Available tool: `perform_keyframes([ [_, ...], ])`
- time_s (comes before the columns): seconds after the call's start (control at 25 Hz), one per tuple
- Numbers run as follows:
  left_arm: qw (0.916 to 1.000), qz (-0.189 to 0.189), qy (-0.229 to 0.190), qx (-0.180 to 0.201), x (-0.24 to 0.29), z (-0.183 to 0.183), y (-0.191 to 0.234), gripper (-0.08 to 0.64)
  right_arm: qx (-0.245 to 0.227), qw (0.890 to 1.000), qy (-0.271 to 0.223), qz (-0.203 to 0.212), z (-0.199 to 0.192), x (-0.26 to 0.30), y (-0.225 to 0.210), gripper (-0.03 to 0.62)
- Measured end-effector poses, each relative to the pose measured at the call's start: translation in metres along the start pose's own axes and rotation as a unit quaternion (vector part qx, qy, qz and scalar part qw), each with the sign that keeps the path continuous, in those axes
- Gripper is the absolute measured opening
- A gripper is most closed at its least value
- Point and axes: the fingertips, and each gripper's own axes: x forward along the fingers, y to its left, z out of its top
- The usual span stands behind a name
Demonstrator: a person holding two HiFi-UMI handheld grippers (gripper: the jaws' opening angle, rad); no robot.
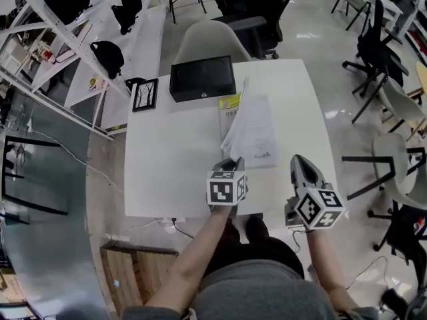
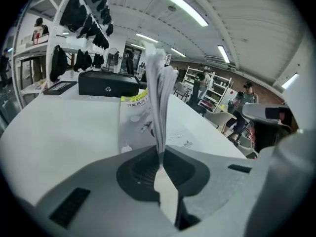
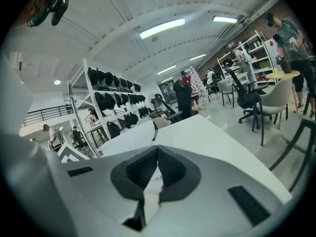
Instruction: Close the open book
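Nearest, the left gripper (image 2: pixel 160 157) is clenched on a thin sheaf of pages (image 2: pixel 158 98) standing upright from the open book (image 1: pixel 257 135), which lies right of centre on the smooth white tabletop (image 1: pixel 173 152). The paper looks light and floppy, best pinched at its near edge. Beside it, the right gripper (image 3: pixel 157 154) is closed and empty. Farther off sits a boxy matte black case (image 1: pixel 202 79).

Bright ceiling strip lights (image 2: pixel 186 9), fisheye-warped dark edges, mostly sharp
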Motion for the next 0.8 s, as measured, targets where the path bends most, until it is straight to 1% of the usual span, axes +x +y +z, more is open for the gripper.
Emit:
perform_keyframes([
  [0.36, 0.9974, -0.003, 0.042, 0.058, 0.011, -0.005, -0.01, 0.029, 0.009, 1.0, -0.007, -0.016, 0.001, -0.007, -0.01, 0.005],
  [0.8, 0.9944, -0.023, 0.065, 0.08, 0.021, -0.009, -0.015, 0.074, 0.012, 0.999, -0.013, -0.033, 0.002, -0.012, -0.017, 0.005],
])
